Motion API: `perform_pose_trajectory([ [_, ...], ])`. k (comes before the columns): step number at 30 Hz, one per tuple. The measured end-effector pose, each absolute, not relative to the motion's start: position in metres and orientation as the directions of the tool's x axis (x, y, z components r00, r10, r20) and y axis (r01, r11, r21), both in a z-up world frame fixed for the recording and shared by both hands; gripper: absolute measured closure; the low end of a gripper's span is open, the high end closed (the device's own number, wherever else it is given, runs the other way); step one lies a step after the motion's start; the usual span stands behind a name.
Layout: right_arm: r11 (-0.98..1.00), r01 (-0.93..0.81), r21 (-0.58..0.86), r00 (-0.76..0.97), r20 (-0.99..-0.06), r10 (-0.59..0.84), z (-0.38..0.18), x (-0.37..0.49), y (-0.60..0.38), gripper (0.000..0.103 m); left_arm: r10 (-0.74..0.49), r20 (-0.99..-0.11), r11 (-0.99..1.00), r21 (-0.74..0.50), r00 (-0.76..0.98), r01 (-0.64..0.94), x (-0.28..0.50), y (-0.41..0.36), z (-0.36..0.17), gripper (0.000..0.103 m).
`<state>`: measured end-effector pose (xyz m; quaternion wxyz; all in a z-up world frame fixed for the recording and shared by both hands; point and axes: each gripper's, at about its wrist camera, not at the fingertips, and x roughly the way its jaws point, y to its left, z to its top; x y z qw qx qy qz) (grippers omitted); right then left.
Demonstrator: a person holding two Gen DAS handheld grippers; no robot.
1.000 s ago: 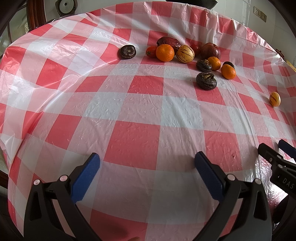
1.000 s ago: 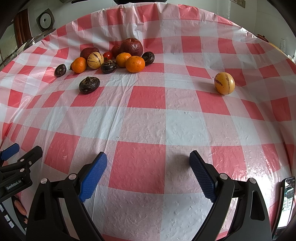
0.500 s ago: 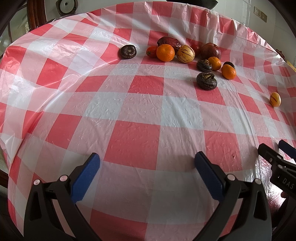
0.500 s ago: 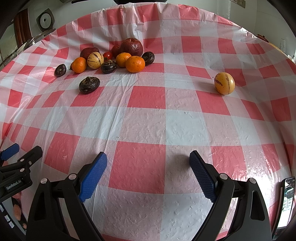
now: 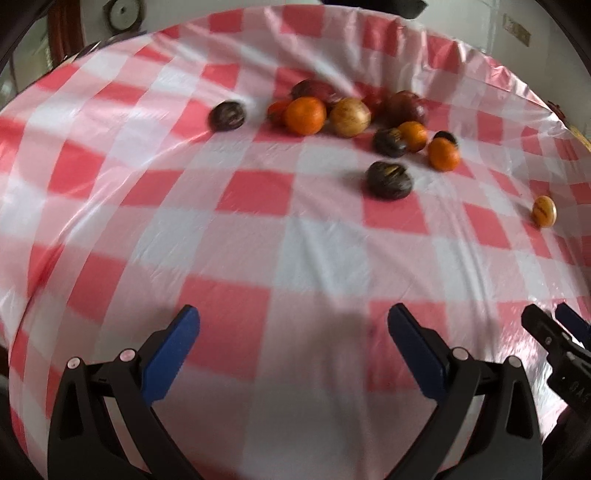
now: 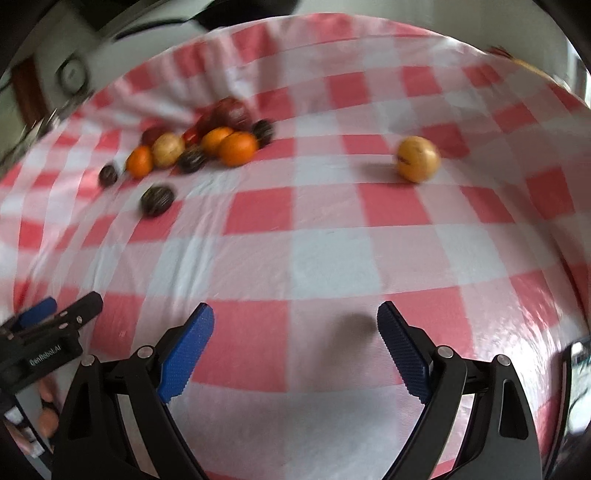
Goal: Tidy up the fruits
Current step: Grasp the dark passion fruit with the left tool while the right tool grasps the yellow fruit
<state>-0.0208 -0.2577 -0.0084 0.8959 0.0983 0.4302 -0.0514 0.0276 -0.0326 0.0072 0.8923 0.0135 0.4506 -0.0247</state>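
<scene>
A pile of fruit lies at the far side of the checked tablecloth: oranges, a yellow striped melon, dark red fruits and dark passion fruits. One dark fruit lies apart to the left. A lone yellow striped fruit lies to the right, also seen in the left wrist view. My left gripper is open and empty over the near cloth. My right gripper is open and empty, well short of the yellow fruit.
The red-and-white checked cloth covers a round table whose edge falls away on all sides. A round clock-like object stands behind the table. Each gripper shows at the other view's side, the left one among them.
Both grippers have started moving; both views are now blurred. The right view has shifted forward and tilted, so the fruit appears lower and nearer. No fruit has moved.
</scene>
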Motion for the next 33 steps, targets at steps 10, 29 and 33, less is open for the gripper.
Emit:
perform_pose_trajectory([
  [10, 0.931, 0.337, 0.139, 0.642, -0.758, -0.119, 0.012, 0.007, -0.334, 0.016, -0.1, -0.791, 0.984, 0.013, 0.604, 0.18, 0.109, -0.096, 0.009, 0.002],
  [29, 0.939, 0.341, 0.053, 0.586, -0.793, -0.168, -0.015, 0.107, -0.37, 0.052, -0.112, -0.79, 0.986, -0.014, 0.602, 0.166, 0.133, -0.104, 0.004, 0.06],
  [33, 0.94, 0.335, 0.07, 0.595, -0.789, -0.154, -0.015, 0.106, -0.371, 0.058, -0.124, -0.789, 0.986, -0.028, 0.602, 0.165, 0.133, -0.102, 0.005, 0.06],
])
